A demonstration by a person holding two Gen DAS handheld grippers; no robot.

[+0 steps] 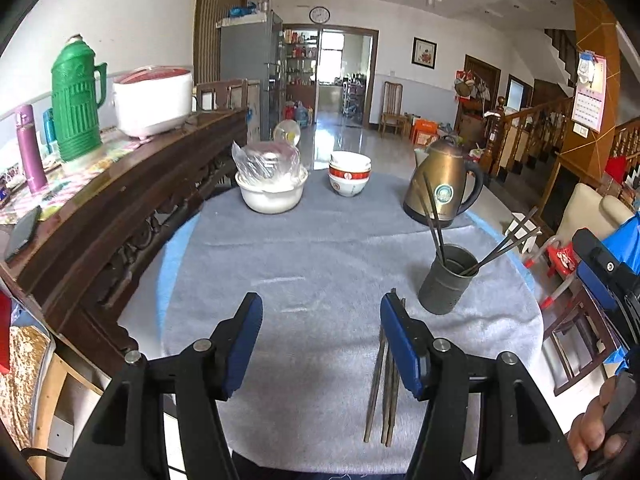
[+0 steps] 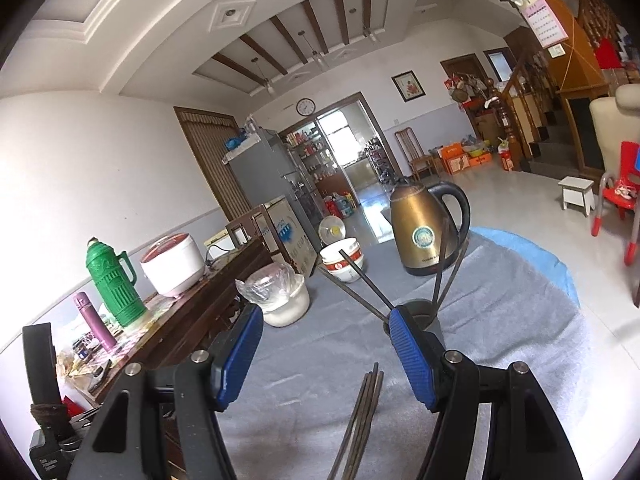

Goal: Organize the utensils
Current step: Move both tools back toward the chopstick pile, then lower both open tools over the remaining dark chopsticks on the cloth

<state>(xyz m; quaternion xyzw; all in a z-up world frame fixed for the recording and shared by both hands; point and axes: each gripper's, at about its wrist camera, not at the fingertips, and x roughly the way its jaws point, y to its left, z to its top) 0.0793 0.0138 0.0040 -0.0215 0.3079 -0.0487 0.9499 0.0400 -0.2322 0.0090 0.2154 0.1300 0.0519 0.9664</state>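
Note:
A dark metal holder cup (image 1: pixel 447 279) stands on the grey cloth at the right and holds several dark chopsticks (image 1: pixel 434 216). A bundle of loose chopsticks (image 1: pixel 385 384) lies on the cloth beside my left gripper's right finger. My left gripper (image 1: pixel 322 340) is open and empty above the cloth. My right gripper (image 2: pixel 326 354) is open and empty; the loose chopsticks (image 2: pixel 362 416) lie below it between its fingers. The cup (image 2: pixel 420 312) sits just behind its right finger, partly hidden.
A bronze kettle (image 1: pixel 440 184), stacked white bowls (image 1: pixel 349 178) and a white bowl with a plastic-wrapped item (image 1: pixel 272 188) stand at the table's far side. A wooden sideboard (image 1: pixel 120 208) with a green thermos (image 1: pixel 78 100) runs along the left.

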